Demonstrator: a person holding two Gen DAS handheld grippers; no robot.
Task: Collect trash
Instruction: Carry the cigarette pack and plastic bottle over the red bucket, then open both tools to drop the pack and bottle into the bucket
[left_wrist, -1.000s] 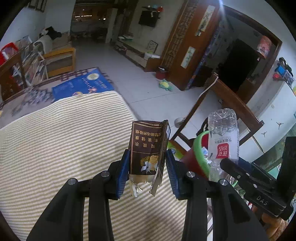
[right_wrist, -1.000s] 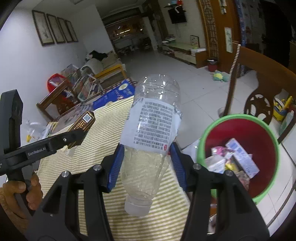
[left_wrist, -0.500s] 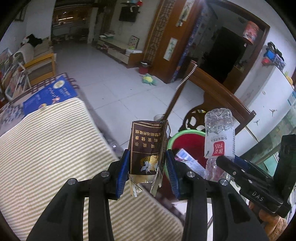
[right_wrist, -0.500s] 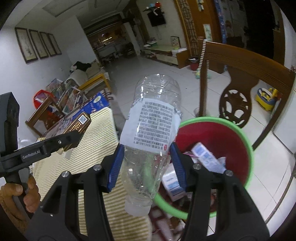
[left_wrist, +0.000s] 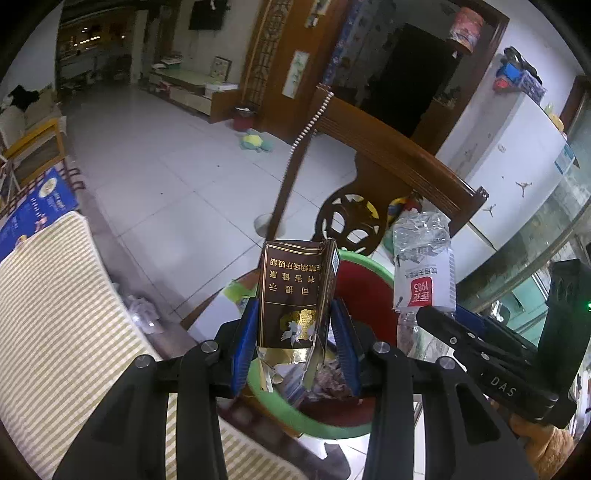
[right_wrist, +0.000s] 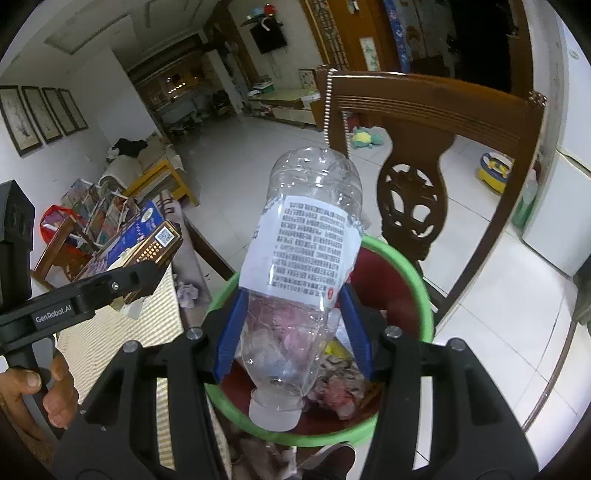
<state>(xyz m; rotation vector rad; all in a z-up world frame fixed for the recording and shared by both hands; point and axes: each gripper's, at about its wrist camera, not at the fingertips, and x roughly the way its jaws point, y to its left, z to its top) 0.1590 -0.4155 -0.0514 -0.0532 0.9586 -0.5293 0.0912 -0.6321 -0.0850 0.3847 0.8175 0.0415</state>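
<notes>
My left gripper (left_wrist: 293, 332) is shut on a torn brown cigarette pack (left_wrist: 291, 291) and holds it over the near rim of a red bin with a green rim (left_wrist: 373, 266). My right gripper (right_wrist: 291, 332) is shut on a clear plastic bottle (right_wrist: 303, 258), cap towards me, above the same bin (right_wrist: 413, 273), which holds several pieces of trash. The bottle (left_wrist: 423, 273) also shows at the right of the left wrist view. The pack (right_wrist: 155, 247) shows at the left of the right wrist view.
A table with a striped cloth (left_wrist: 55, 314) lies to the left of the bin. A dark wooden chair (right_wrist: 424, 129) stands just behind the bin. Crumpled plastic (left_wrist: 142, 312) lies on the tiled floor by the table edge.
Both grippers have moved right, off the striped table, and now hold the pack and the bottle over the bin. Neither has let go.
</notes>
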